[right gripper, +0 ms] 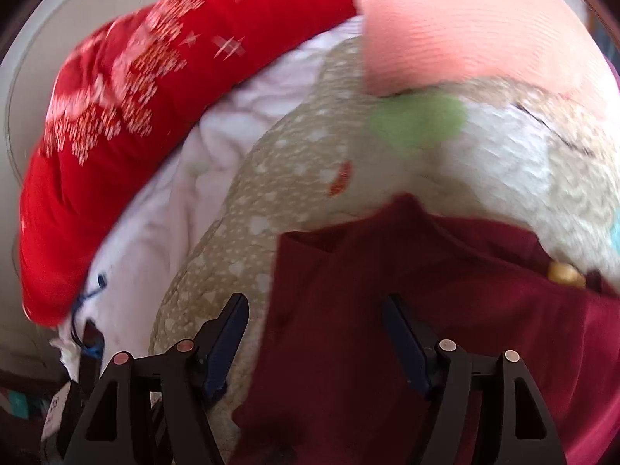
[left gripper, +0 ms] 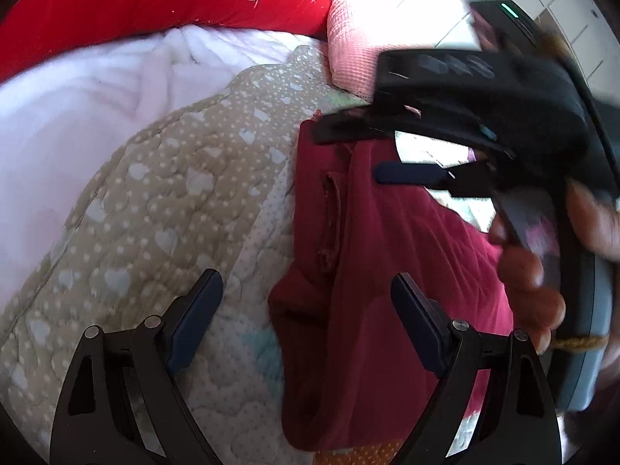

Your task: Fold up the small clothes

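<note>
Just the bedding stuff here
Beige heart-print quilt [left gripper: 162, 178] lies on a white sheet [left gripper: 77, 89], red embroidered pillow [right gripper: 116, 124] behind, and a pink ribbed cushion [right gripper: 465, 27], I think, beside it

The left gripper [left gripper: 306, 329] tilts downward with its fingers [left gripper: 197, 306] spread apart, nothing between them. The right gripper [right gripper: 316, 345], gripped by a hand [left gripper: 542, 271], points steeply down, fingers parted and empty.
</note>
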The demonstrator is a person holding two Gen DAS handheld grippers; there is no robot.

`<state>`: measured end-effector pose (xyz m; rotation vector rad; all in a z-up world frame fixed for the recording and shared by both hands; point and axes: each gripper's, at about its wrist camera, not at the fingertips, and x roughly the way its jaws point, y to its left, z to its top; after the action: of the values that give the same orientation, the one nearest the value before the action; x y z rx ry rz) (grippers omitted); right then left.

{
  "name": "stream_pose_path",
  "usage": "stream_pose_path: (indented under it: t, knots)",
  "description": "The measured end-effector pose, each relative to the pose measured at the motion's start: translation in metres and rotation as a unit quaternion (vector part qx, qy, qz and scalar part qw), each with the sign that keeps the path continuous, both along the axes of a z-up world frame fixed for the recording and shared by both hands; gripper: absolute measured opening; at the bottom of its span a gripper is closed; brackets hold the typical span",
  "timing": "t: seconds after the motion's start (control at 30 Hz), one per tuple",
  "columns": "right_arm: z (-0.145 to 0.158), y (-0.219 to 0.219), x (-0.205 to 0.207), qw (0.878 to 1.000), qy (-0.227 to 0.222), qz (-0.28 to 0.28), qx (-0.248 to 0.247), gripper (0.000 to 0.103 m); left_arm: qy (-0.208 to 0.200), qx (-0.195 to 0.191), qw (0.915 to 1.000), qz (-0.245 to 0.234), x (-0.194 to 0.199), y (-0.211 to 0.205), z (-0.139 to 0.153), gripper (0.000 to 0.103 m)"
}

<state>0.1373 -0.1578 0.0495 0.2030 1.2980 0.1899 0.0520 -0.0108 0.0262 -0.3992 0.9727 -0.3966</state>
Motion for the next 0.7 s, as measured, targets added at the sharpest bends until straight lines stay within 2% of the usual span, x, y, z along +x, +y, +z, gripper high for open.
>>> stream_pose_path:
  t: [0.07,0.17,0.23,0.33,0.4,0.47,0.5,0.53,0.57,0.6,0.63,0.67,0.7]
  knots:
    - [-0.008,0.017,0.007,0.999,0.021,0.022,-0.028,0.073,-0.001,0.015,0.9999,0.000,-0.001,-0.003,0.000,0.088]
    - [-0.022,0.036,0.012,0.993,0.047,0.064,-0.090,0.077,0.002,0.007,1.0000,0.001,-0.001,-0.003,0.000,0.088]
    - [-0.027,0.042,0.012,0.988,0.056,0.094,-0.107,0.082,0.005,-0.002,1.0000,0.001,0.000,0.000,0.000,0.088]
    - [-0.030,0.040,0.013,0.987,0.052,0.102,-0.114,0.080,0.007,-0.007,1.0000,0.002,-0.002,0.001,0.001,0.088]
    - [-0.031,0.036,0.009,0.988,0.025,0.086,-0.128,0.061,0.005,-0.003,1.0000,0.001,-0.003,0.000,0.002,0.088]
    - [-0.030,0.038,-0.003,0.983,-0.015,0.101,-0.151,0.045,0.004,-0.003,1.0000,-0.001,-0.004,0.000,0.004,0.088]
    - [-0.027,0.036,-0.010,0.983,-0.031,0.107,-0.146,0.040,0.004,-0.005,1.0000,-0.002,-0.004,-0.001,0.004,0.088]
    - [-0.022,0.029,-0.015,0.985,-0.042,0.103,-0.132,0.029,0.004,-0.007,1.0000,-0.002,-0.005,-0.002,0.005,0.087]
    - [-0.015,0.019,-0.020,0.989,-0.051,0.088,-0.106,0.021,0.004,-0.012,0.9999,-0.003,-0.006,-0.002,0.006,0.084]
    - [-0.007,0.005,-0.025,0.993,-0.061,0.068,-0.074,0.020,0.006,-0.018,0.9998,-0.004,-0.007,-0.002,0.007,0.073]
    - [0.002,-0.008,-0.031,0.995,-0.074,0.052,-0.048,0.018,0.011,-0.041,0.9990,-0.014,-0.010,-0.002,0.009,0.065]
    - [0.012,-0.022,-0.038,0.995,-0.092,0.039,-0.022,0.016,0.021,-0.065,0.9973,-0.029,-0.012,-0.006,0.009,0.051]
    - [0.021,-0.034,-0.047,0.994,-0.107,0.027,-0.002,0.016,0.038,-0.084,0.9946,-0.048,-0.015,-0.012,0.011,0.044]
